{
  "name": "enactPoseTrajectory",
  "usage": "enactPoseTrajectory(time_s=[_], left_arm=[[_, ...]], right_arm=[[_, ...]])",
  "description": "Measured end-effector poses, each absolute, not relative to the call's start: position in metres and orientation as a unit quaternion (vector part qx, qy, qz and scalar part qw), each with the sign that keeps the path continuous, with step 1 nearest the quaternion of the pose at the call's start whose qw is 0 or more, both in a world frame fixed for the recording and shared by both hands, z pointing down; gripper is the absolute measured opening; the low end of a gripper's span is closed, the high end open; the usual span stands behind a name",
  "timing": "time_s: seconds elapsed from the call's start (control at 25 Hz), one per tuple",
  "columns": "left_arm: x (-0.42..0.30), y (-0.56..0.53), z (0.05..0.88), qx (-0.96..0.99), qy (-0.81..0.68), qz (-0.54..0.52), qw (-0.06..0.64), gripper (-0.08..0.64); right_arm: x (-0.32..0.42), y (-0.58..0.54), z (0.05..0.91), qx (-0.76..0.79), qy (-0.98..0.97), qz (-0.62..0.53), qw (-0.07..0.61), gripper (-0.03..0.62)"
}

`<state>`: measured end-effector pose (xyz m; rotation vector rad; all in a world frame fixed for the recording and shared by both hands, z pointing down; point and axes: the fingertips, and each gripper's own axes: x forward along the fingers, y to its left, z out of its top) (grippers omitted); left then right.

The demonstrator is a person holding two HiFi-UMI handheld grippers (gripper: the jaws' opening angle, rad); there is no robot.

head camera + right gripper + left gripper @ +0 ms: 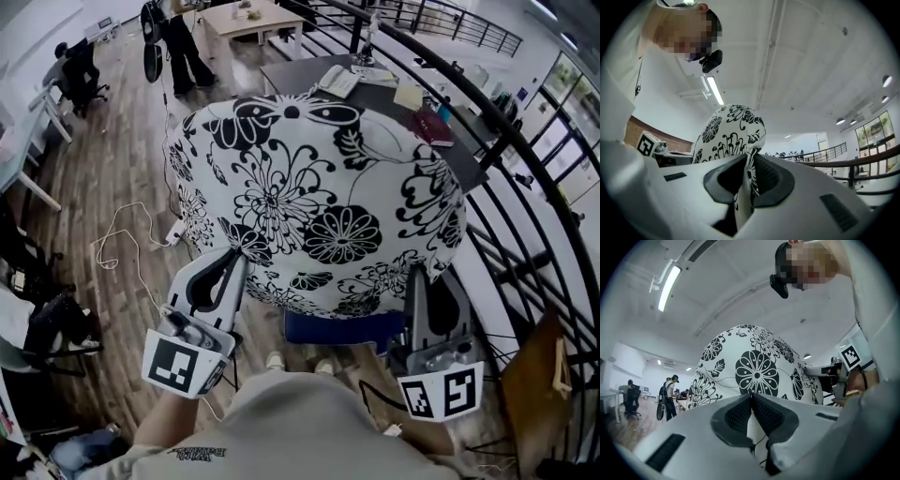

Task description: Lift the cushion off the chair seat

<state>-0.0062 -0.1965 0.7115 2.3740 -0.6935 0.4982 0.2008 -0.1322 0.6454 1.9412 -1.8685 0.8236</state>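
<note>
We hold the plump, rounded cushion (309, 187), soft white fabric printed with black flowers, up above the flat blue chair seat (342, 328). Our left gripper (240, 258) and right gripper (424, 274) each pinch its edge fabric tight.

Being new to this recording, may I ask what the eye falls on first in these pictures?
A big white cushion with black flower print fills the middle of the head view. The left gripper and right gripper each pinch its near edge, one at either corner, and a blue chair seat shows just below it between them.
</note>
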Motion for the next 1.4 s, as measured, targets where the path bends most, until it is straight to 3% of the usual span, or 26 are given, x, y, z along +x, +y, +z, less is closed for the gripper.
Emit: enactPoseTrajectory(time_s=[1.4], left_arm=[[-0.005,-0.191,0.707,0.895,-0.255,0.218,0.296,0.015]], right_arm=[[0.2,-0.132,0.649,0.677,-0.645,0.319,0.156,0.035]])
